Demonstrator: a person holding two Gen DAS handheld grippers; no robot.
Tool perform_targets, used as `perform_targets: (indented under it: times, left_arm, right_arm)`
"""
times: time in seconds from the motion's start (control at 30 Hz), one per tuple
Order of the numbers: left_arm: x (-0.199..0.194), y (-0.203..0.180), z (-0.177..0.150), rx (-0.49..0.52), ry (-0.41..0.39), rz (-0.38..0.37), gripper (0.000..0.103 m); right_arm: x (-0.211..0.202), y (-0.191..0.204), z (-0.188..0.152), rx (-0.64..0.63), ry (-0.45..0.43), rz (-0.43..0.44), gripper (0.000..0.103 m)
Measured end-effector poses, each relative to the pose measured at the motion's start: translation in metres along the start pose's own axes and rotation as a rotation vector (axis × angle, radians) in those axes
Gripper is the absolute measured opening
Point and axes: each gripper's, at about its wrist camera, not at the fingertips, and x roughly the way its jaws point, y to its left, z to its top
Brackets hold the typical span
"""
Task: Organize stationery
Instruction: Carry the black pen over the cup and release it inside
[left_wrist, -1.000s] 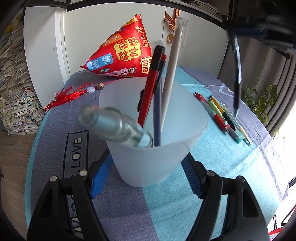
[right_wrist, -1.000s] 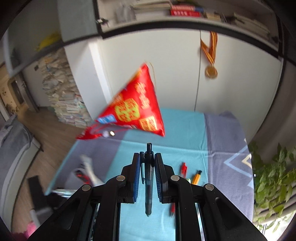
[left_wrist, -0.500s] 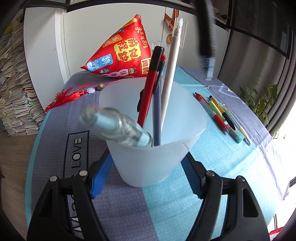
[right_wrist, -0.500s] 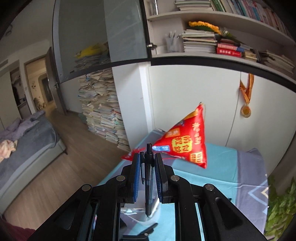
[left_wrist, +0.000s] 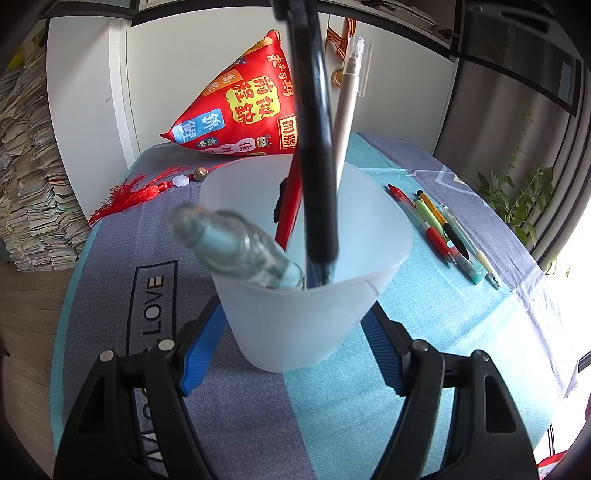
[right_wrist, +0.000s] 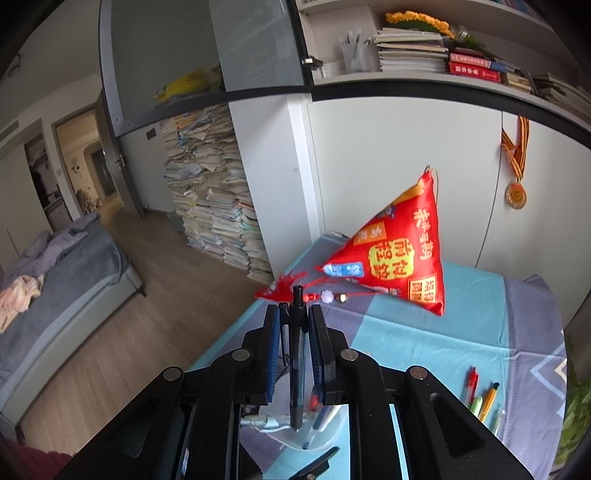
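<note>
Since a second ago the dark pen (right_wrist: 296, 365) has travelled from above the loose pens to over the frosted cup (left_wrist: 310, 295), its tip now inside the rim. The right gripper (right_wrist: 295, 354) has its jaws clamped on that pen; the left gripper (left_wrist: 291, 332) has its jaws pressed against both sides of the cup on the worktop (left_wrist: 424, 332). Four pens already stand in the cup. Five more pens (left_wrist: 443, 236) lie in a row to its right.

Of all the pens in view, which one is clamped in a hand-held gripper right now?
The dark pen, pinched upright in the right hand-held gripper above the frosted cup. The white pen and red pen stand loose inside it.
</note>
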Motion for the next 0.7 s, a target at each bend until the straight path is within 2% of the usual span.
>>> perform_targets:
  times: [0.37, 0.7]
  left_arm:
    - [0.000, 0.000, 0.000, 0.001, 0.000, 0.000, 0.073]
    - [0.000, 0.000, 0.000, 0.002, 0.000, -0.001, 0.074]
  right_arm:
    - [0.004, -0.013, -0.016, 0.049, 0.055, 0.024, 0.016]
    - [-0.010, -0.028, -0.022, 0.082, 0.050, 0.015, 0.016]
